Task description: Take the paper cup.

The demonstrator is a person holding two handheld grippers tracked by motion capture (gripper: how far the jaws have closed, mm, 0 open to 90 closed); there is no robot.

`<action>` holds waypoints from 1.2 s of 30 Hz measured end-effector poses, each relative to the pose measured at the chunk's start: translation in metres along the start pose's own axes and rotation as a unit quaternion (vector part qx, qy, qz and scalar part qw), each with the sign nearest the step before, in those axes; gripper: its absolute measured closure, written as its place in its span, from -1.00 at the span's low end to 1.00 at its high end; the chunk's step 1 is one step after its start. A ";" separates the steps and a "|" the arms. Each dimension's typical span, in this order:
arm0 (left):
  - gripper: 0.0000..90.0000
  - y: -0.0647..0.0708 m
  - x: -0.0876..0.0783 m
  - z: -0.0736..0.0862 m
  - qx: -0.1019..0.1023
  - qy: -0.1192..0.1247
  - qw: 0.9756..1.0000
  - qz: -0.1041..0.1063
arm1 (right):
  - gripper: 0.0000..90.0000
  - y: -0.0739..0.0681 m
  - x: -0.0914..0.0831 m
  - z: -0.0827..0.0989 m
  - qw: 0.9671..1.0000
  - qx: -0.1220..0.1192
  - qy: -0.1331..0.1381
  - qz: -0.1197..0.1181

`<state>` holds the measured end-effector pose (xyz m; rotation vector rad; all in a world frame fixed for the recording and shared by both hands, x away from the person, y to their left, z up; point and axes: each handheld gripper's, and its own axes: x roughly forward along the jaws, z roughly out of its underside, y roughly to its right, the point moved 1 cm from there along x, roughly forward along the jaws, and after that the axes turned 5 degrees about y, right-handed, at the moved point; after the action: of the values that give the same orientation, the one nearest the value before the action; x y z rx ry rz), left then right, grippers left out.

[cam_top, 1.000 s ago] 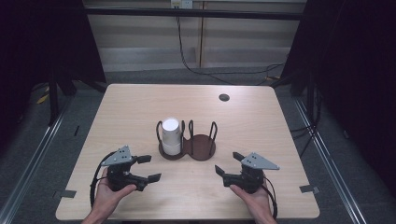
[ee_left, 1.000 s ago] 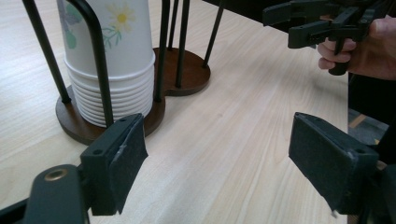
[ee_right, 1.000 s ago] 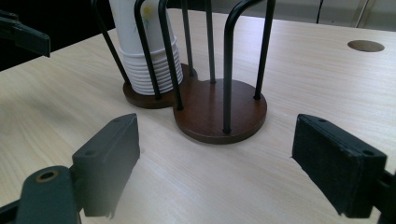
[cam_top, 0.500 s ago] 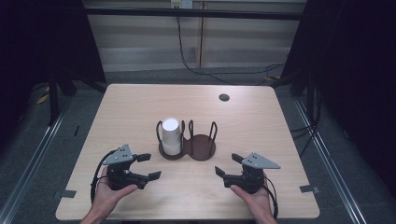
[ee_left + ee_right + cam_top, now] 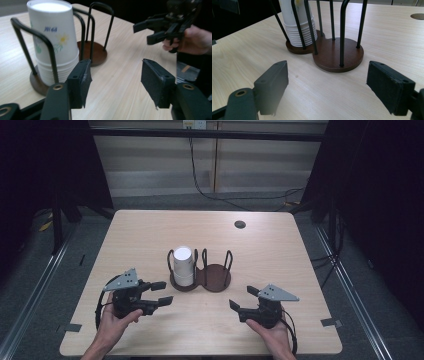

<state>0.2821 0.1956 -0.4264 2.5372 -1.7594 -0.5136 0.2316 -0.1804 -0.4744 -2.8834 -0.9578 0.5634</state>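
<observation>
Light wood table (image 5: pixel 150 235); dark two-ring cup holder (image 5: pixel 216 279) at centre.

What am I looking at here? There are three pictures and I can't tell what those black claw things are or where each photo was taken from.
No robot here: a person sits at a wooden table and holds a hand tool in each hand. Each tool is a gripper with two black jaws that can pinch things.

The wide picture is from a camera above the table. In it you see the left gripper and the right gripper, both with jaws apart and holding nothing.

The other two pictures come from small cameras mounted on the grippers, looking out between their own jaws. In the left gripper view, the other hand's gripper shows at the top right.

On the table stands a brown double cup holder with black wire hoops. Its left side holds a stack of white paper cups turned upside down; its right side is empty. Near the far edge is a small round hole in the tabletop.
</observation>
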 end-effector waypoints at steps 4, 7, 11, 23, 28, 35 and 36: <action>-0.08 -0.002 -0.002 -0.011 -0.009 -0.007 1.000 0.007 | -0.62 -0.001 0.000 0.001 1.000 0.002 -0.005 -0.003; -0.03 -0.004 -0.004 -0.020 0.013 -0.038 0.999 -0.024 | -0.62 -0.001 0.001 0.002 1.000 0.003 -0.011 -0.005; -0.11 -0.008 -0.001 -0.031 0.004 -0.069 0.997 -0.025 | -0.62 -0.002 0.003 0.002 1.000 0.004 -0.017 -0.009; -0.34 -0.018 0.017 -0.061 0.005 -0.102 0.994 -0.030 | -0.58 -0.002 0.002 0.003 1.000 0.002 -0.023 -0.010; -0.35 -0.023 0.023 -0.074 0.011 -0.116 0.992 -0.037 | -0.58 -0.003 0.002 0.003 1.000 0.001 -0.025 -0.013; -0.41 -0.035 0.033 -0.087 0.008 -0.136 0.989 -0.051 | -0.58 -0.004 0.002 0.003 1.000 -0.003 -0.028 -0.014; -0.41 -0.035 0.033 -0.087 0.008 -0.136 0.989 -0.051 | -0.58 -0.004 0.002 0.003 1.000 -0.003 -0.028 -0.014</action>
<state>0.3481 0.1627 -0.3593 2.6867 -1.7187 -0.8935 0.2301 -0.1758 -0.4772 -2.8686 -1.0076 0.6434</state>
